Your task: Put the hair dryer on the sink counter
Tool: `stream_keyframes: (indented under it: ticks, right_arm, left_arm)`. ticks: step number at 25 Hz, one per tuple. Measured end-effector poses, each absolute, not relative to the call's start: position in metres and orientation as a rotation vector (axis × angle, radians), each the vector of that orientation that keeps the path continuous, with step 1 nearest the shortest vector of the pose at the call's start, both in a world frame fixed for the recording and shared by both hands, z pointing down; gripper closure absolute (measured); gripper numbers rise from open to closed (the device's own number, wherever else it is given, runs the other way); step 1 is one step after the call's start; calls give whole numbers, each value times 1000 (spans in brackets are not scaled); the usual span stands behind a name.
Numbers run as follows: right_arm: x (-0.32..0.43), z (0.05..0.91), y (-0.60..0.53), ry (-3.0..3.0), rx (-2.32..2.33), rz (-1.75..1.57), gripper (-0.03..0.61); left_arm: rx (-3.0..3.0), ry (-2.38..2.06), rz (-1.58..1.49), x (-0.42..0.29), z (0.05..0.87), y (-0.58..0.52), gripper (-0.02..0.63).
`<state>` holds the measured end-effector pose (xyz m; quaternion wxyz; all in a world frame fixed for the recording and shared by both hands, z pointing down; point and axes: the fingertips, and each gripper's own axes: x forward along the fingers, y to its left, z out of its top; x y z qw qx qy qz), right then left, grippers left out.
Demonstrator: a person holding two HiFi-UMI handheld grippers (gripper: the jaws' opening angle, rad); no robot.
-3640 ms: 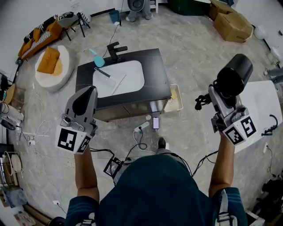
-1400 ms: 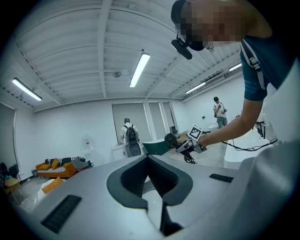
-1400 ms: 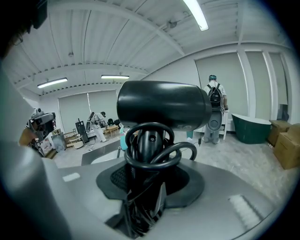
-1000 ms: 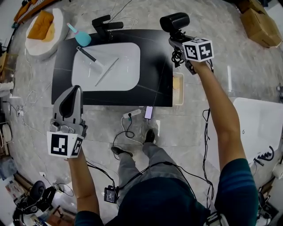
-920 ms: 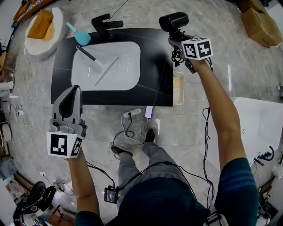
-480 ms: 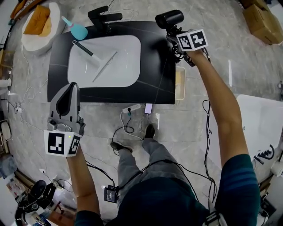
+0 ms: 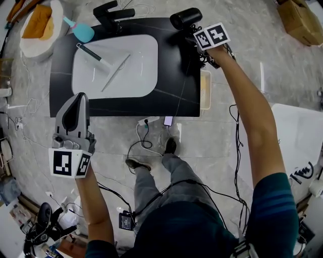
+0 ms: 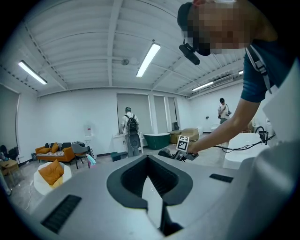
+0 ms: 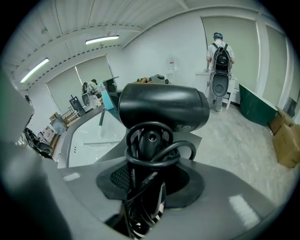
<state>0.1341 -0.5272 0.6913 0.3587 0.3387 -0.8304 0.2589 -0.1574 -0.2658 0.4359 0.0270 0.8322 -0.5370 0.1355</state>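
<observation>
Both jaws of left hand-held gripper (image 7: 78,101) together, nothing between; it hangs near left over floor (image 7: 30,146), short of black surface (image 7: 174,80). White basin (image 7: 118,63) set in surface, left of centre. Hair dryer (image 7: 184,17) above far right corner of surface, barrel pointing left, body just past jaw tips of right hand-held gripper (image 7: 196,34). Its jaws clamp dryer's cord-wrapped handle. Dryer-to-surface contact: cannot tell.

Black faucet (image 7: 112,10) beside teal brush (image 7: 81,32). Orange cushion (image 7: 35,21) on white pouf (image 7: 39,49). Phone (image 7: 167,121) on floor (image 7: 282,75). Cardboard box (image 7: 300,20) far right.
</observation>
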Motion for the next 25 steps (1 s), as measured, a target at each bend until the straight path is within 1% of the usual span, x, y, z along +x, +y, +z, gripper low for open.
stream_keyframes:
  ticks: [7,25]
  right_arm:
    - [128,711,-535,-2051,844,705,414]
    - [117,730,-540,-1993,913,618,389]
  left_arm:
    - [2552,-1658,412,-160,444,-268,609]
    - [2531,-1656,412,-169,454,-270,609]
